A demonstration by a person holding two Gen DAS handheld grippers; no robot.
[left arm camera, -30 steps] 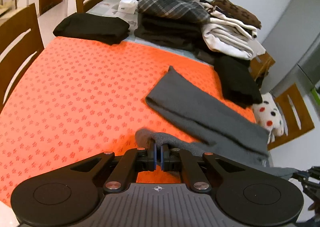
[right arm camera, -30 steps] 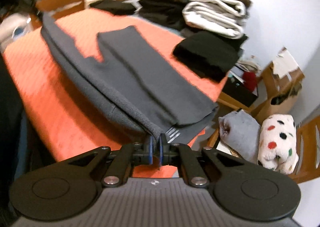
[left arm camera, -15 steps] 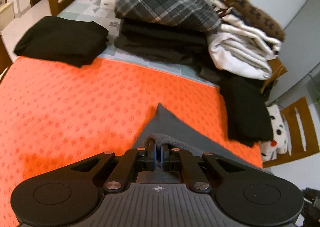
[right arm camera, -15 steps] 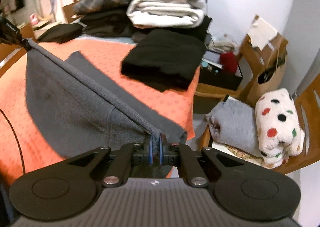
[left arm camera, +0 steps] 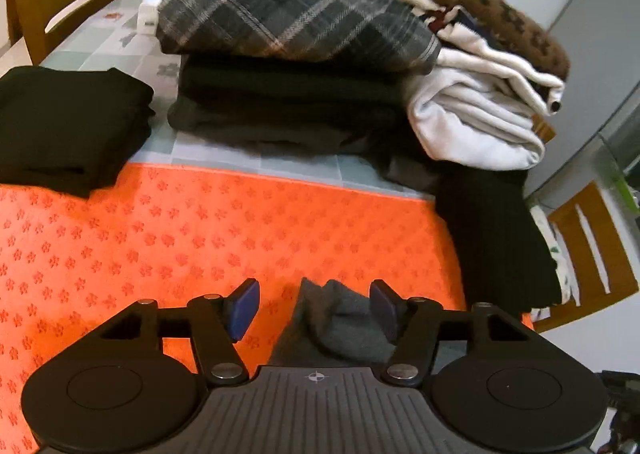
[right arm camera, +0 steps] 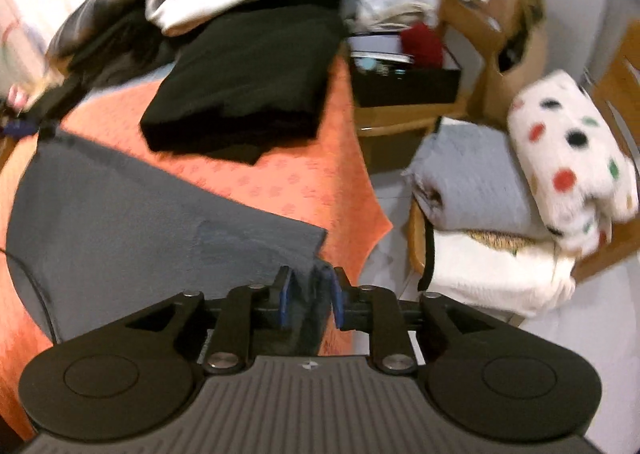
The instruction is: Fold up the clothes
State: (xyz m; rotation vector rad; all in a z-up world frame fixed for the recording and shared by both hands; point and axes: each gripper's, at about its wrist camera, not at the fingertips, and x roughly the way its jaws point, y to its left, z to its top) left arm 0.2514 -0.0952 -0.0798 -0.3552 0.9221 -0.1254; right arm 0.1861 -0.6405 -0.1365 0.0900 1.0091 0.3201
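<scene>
Left wrist: left gripper (left arm camera: 314, 308) has released the grey garment (left arm camera: 340, 328).

A home dining room: wooden chairs (left arm camera: 68, 1) surround a table (left arm camera: 240, 161) piled with folded laundry (left arm camera: 296, 53).

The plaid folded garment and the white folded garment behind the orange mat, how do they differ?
The dark grey plaid folded garment lies flat atop a dark stack; the white folded garment is plain, bulkier and rumpled, with a brown patterned piece on it. Both are folded at the table's far end.
</scene>
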